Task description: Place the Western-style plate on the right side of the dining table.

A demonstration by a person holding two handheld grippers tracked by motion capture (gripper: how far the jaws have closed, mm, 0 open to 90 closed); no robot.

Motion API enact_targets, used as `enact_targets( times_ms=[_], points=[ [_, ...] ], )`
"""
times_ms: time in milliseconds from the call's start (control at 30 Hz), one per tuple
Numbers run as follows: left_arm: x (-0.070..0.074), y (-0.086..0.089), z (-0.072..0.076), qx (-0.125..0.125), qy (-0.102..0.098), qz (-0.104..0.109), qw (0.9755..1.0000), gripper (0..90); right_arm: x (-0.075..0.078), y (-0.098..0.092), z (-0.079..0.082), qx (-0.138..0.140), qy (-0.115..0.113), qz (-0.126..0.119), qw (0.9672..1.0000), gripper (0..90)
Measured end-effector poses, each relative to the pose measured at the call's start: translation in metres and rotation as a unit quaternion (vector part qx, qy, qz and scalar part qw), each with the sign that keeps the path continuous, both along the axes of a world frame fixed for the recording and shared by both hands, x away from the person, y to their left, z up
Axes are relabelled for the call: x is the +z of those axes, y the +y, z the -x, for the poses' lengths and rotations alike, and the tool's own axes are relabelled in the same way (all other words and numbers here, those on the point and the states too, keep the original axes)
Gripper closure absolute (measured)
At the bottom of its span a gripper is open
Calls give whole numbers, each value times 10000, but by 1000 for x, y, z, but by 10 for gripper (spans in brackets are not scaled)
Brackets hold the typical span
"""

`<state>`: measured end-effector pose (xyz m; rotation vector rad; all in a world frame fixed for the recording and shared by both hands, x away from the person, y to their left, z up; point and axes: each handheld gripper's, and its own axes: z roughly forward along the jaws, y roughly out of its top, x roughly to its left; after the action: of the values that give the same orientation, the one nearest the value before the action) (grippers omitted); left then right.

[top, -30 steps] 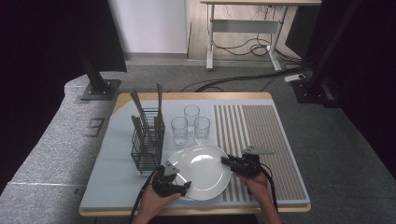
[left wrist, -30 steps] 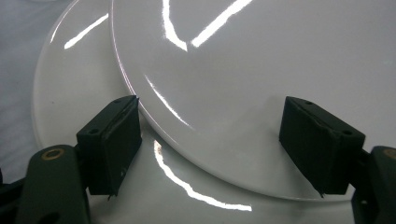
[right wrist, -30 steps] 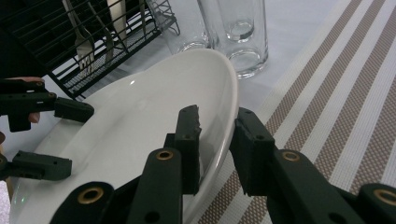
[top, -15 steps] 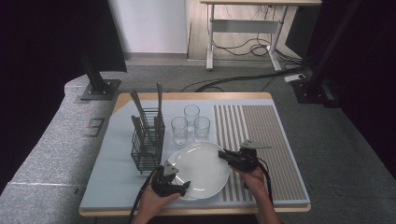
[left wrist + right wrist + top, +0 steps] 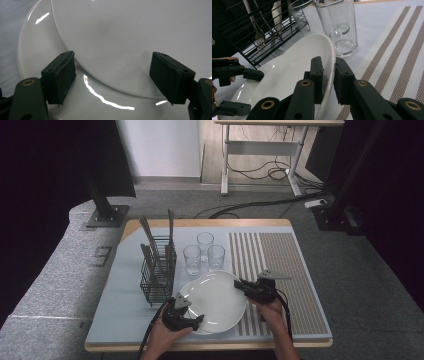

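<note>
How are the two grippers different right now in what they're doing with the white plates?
The right gripper has its fingers shut on the rim of the upper plate, tilting it up off the lower plate. The left gripper has its fingers spread wide, apart from both plates. The right one comes at the plates from their right edge, the left from the near-left edge. Both are black, hand-held and close to the plates.

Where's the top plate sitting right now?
In the high view the top plate is front-centre on the table, tilted up on the right, where the right gripper clamps its rim, just in front of the three glasses.
</note>
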<state>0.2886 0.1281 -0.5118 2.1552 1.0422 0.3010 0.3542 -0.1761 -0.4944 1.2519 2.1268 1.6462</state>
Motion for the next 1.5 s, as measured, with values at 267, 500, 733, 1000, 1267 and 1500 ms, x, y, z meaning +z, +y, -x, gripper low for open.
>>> enact_targets(
  times_ms=[267, 500, 733, 1000, 1267, 1500],
  points=[
    [1, 2, 0, -18, 46, 28, 10000, 214, 1, -1, 1, -140, 16, -171, 9998, 807],
    [1, 4, -1, -16, 68, 42, 10000, 214, 4, -3, 1, -242, -14, -281, 9993, 817],
    [1, 4, -1, -43, 75, 54, 9999, 214, 6, -2, 3, -246, -107, -304, 9992, 822],
    [-1, 1, 0, -101, 5, 96, 9999, 238, 13, -2, 7, -158, -351, -373, 9986, 829],
    [-1, 0, 0, -73, -37, 65, 9999, 265, 17, -1, 9, 21, -460, -450, 9979, 823],
    [-1, 0, 0, -31, -64, 55, 10000, 269, 21, -1, 9, 185, -414, -450, 9980, 817]
  ],
)
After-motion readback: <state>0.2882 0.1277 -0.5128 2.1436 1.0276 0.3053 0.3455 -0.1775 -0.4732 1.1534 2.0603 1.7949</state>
